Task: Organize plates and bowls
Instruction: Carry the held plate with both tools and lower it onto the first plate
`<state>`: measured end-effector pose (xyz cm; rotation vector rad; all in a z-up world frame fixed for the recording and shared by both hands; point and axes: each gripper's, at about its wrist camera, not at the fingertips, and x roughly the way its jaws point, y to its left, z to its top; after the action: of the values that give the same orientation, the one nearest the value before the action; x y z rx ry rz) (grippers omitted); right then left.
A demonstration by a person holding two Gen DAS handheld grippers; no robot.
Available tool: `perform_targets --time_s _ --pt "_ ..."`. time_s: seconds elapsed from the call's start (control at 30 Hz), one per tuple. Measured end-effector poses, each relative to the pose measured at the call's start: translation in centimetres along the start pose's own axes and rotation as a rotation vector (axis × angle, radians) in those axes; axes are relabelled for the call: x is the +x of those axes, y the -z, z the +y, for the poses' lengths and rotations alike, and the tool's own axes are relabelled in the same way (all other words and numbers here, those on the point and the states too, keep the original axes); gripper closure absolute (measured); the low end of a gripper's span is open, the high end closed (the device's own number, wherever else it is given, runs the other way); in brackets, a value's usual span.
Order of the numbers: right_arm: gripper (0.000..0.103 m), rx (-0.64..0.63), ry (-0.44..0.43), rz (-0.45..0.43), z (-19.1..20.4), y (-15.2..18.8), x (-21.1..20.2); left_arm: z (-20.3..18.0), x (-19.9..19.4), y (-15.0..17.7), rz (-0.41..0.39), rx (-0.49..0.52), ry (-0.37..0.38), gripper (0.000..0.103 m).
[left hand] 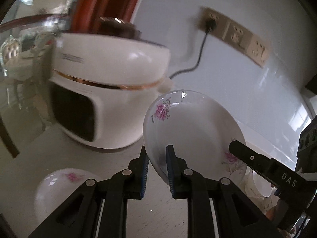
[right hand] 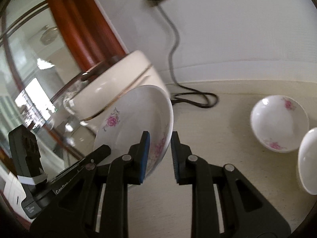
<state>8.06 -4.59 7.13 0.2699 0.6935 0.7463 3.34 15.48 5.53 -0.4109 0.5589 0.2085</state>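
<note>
My left gripper (left hand: 157,165) and right gripper (right hand: 160,151) each clamped the tilted plate's (left hand: 194,127) rim, beside the cooker (left hand: 111,75).

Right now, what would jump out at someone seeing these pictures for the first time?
A white floral plate held up off the counter, tilted, with the left gripper and the right gripper each straddling its rim. Behind it stands a white rice cooker, plugged into the wall. Two floral bowls sit on the counter to the right.

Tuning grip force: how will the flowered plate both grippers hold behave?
The plate looks glazed, with glossy highlights, so it is probably slippery. It appears rigid ceramic, likely chipping if dropped. The left gripper and right gripper pinch only its rim, so it may pivot.
</note>
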Motion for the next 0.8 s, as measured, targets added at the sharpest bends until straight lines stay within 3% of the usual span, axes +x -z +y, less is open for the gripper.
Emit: perform_targets --time_s 0.23,0.5,0.8 --pt "0.078 -0.092 -0.104 0.049 4.8 0.5 1.3 3.9 -4.6 0.5 -0.053 -0.04 -0.063 0.085" --pt "0.077 -0.23 -0.131 0.186 9.5 4.0 4.9 8.8 -6.6 2.4 -0.039 -0.083 -0.158 0.086" --pt "0.077 -0.31 -0.113 0.344 10.9 7.7 9.4 12.5 -6.2 4.5 0.015 -0.109 -0.212 0.09"
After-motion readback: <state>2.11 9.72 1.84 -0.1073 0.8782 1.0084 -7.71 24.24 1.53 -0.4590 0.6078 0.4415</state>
